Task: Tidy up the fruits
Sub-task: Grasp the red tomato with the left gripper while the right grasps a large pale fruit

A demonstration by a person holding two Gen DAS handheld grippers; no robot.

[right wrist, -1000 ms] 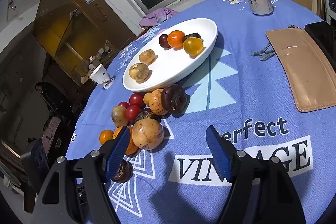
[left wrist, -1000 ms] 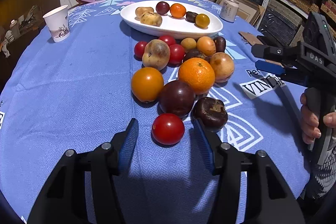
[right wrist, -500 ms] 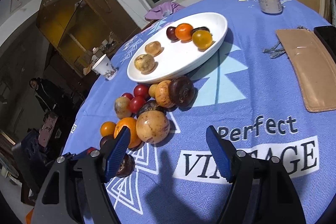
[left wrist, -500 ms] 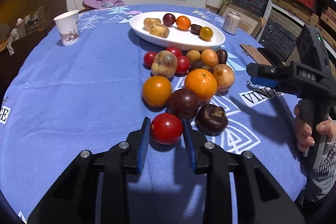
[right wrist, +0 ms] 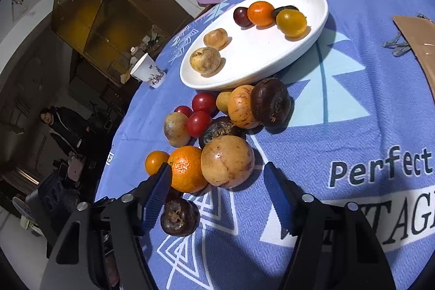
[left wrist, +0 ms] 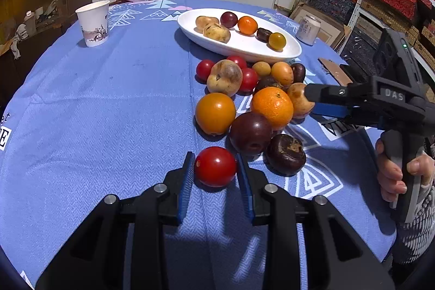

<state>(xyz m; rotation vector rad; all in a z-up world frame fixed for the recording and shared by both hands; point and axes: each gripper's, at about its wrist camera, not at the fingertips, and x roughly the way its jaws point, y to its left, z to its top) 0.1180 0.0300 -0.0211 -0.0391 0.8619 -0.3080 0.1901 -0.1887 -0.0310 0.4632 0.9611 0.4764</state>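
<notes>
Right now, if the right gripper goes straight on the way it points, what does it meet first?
Probably the tan fruit: it lies just ahead of the right gripper, whose jaws are closing with nothing yet between them. The orange sits beside it, near the left finger; depth is unclear.

Both claws are black plastic with ribbed blue pads and silver screws: the left claw (left wrist: 215, 175), the right claw (right wrist: 217, 197) marked "DAS". A grey-white patterned sleeve (left wrist: 416, 233) shows.
</notes>
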